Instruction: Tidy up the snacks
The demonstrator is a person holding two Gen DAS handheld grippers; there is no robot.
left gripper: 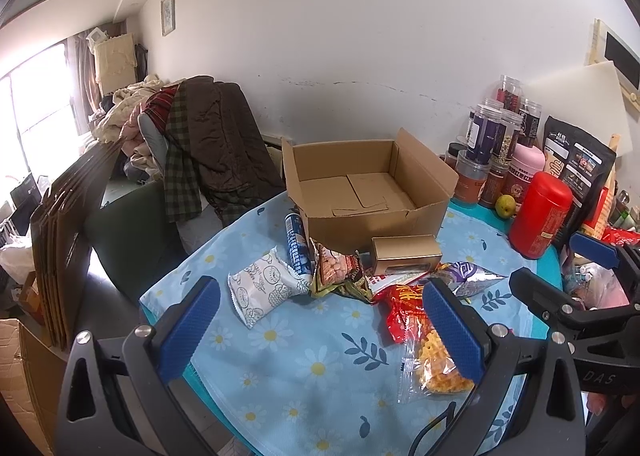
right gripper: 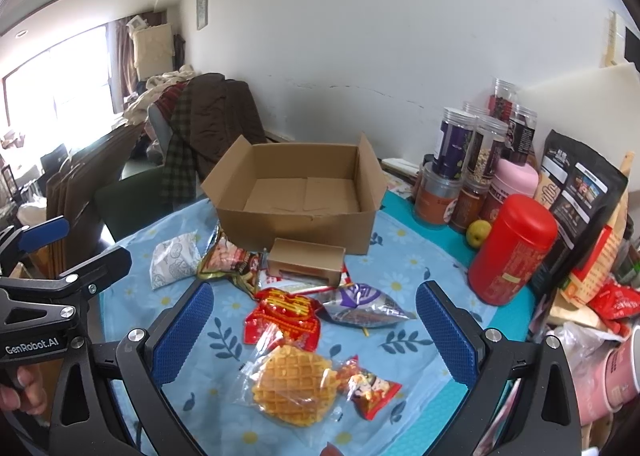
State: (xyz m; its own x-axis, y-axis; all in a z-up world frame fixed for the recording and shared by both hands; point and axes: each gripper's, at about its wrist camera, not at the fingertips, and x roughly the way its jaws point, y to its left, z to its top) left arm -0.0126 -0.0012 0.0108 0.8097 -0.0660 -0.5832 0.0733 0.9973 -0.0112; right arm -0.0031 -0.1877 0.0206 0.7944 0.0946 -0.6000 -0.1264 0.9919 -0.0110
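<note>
Snacks (right gripper: 296, 388) lie before the open cardboard box (right gripper: 296, 191); jars (right gripper: 472, 159) crowd right; both tongs (left gripper: 320, 320) (right gripper: 316, 332) gape wide, empty.

Open tongs (left gripper: 320, 320), snacks (left gripper: 344, 276) — empty cardboard box (left gripper: 360, 191)

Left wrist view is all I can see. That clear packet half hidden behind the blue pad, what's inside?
Observer: The right wrist view shows the clear packet whole. It holds one round golden waffle and lies on the tablecloth, in front of the open right gripper.
Operator: Anything next to it that I'm missing?
Observer: Yes, a small red wrapped snack lies right beside it, on its right. Your view does not show it.
</note>
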